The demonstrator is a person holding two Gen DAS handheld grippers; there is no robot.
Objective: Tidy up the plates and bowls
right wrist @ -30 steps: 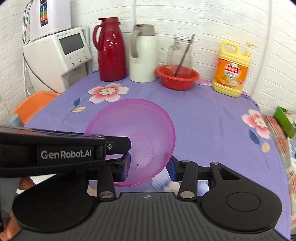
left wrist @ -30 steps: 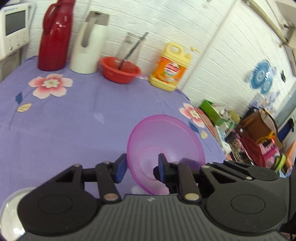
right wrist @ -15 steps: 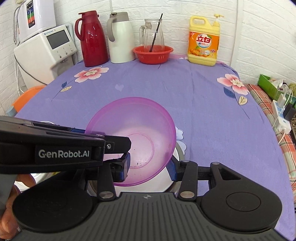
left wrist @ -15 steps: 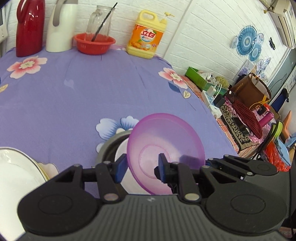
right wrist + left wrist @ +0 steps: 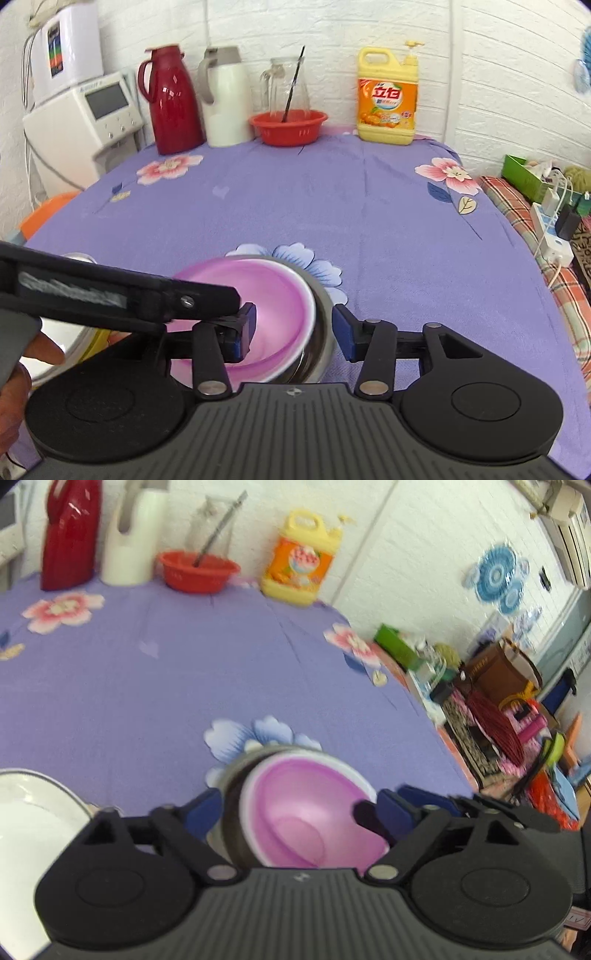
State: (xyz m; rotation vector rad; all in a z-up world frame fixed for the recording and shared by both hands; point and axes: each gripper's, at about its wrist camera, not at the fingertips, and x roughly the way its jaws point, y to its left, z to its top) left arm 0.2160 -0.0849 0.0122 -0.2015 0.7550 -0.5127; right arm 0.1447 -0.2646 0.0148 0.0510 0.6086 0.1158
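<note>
Though motion blur softens the left wrist view, the translucent pink plastic bowl (image 5: 314, 812) reads clearly — nested inside a white bowl (image 5: 248, 805) that sits in a dull metal bowl (image 5: 233, 801), at six o'clock on the purple flowered tablecloth (image 5: 184, 679). The left gripper (image 5: 295, 810) is spread wide, gripping nothing, its blue pads either side of the stack. A white plate (image 5: 33, 812) is cut off at eight o'clock.

From the right wrist view, the right gripper (image 5: 293, 328) likewise gapes — the left tool's black arm hides the pink bowl's near-left rim.
</note>
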